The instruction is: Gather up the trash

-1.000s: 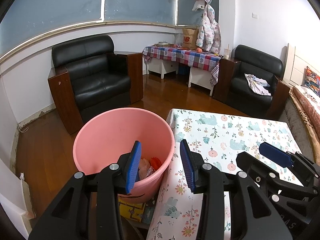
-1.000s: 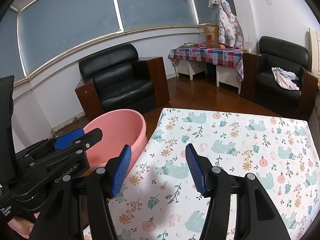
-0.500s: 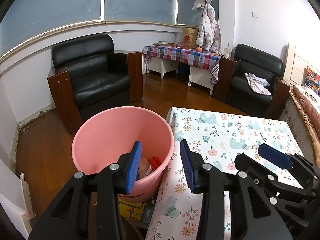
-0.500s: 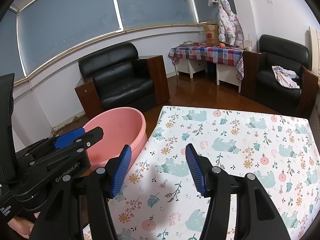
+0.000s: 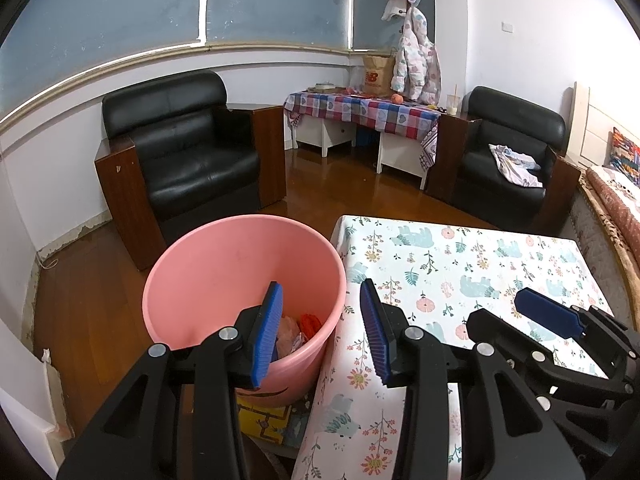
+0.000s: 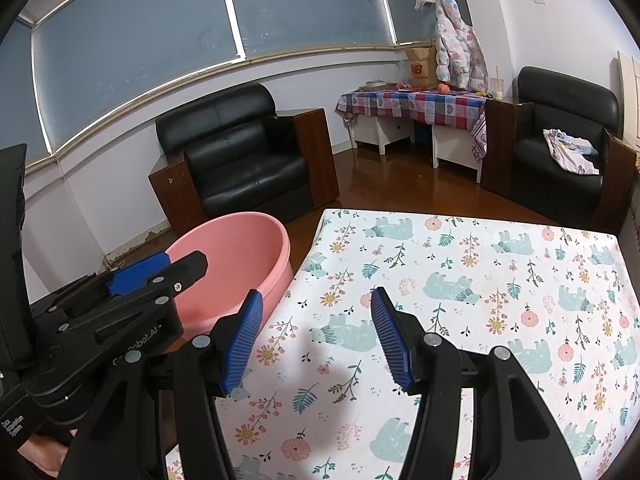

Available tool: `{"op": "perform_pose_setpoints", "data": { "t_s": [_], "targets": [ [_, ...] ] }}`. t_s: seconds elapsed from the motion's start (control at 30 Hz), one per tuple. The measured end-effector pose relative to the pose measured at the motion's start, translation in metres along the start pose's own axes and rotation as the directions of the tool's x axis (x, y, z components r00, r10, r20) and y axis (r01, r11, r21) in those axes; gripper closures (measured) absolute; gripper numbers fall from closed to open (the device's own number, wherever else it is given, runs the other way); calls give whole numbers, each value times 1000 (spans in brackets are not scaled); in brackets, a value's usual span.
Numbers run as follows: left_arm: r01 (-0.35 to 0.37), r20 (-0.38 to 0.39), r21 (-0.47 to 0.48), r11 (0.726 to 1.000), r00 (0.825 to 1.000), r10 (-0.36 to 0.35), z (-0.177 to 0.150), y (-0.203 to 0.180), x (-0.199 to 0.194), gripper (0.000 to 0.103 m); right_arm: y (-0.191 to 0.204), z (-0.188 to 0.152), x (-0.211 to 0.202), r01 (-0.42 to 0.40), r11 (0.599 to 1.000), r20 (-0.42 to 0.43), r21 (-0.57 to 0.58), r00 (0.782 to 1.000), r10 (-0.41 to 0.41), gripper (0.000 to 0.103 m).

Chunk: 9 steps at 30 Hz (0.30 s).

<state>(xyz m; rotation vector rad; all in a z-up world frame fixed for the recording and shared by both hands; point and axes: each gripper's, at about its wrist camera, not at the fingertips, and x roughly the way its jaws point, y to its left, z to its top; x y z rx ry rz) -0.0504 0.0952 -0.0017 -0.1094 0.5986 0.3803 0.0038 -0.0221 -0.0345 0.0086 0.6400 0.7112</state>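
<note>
Bucket: round pink plastic bucket (image 5: 224,276) taken as landmark; set on the wooden floor, touching or just beside the left edge of the table, likely so scraps can be dropped in straight off the tabletop.
Trash: crumpled red and pale pink scraps (image 5: 298,328) seen at the bucket's bottom, partly hidden behind a blue pad; no loose trash visible on the tabletop right of the bucket.
Table: rectangular table under a white cloth printed with bears and flowers (image 6: 480,280), directly right of the bucket; surface shown bare in both views.
Left gripper: black two-finger left gripper with blue ribbed pads (image 5: 320,332) held above the bucket's near rim, angled down; jaws spread wide, nothing between them. Position judged as a release pose over the bucket.
Right gripper: black two-finger right gripper with blue ribbed pads (image 6: 318,336) held over the table, right of the bucket; jaws wide apart, nothing gripped. Judged ready for a next pick.
Progress: collection judged nearly or fully done, since the only trash seen is inside the bucket.
Risk: bucket rim could be knocked by the left gripper if lowered.
</note>
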Motion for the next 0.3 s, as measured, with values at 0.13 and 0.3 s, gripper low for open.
{"op": "perform_pose_setpoints", "data": {
  "t_s": [0.13, 0.3],
  "targets": [
    [0, -19, 1, 1000, 1000, 0, -1, -1, 2, 62, -1, 1, -1, -1, 1000, 0, 0, 1000, 1, 47],
    [-1, -23, -4, 1000, 1000, 1, 0, 0, 2, 62, -2, -2, 1, -1, 1000, -1, 2, 1000, 1, 47]
  ]
}}
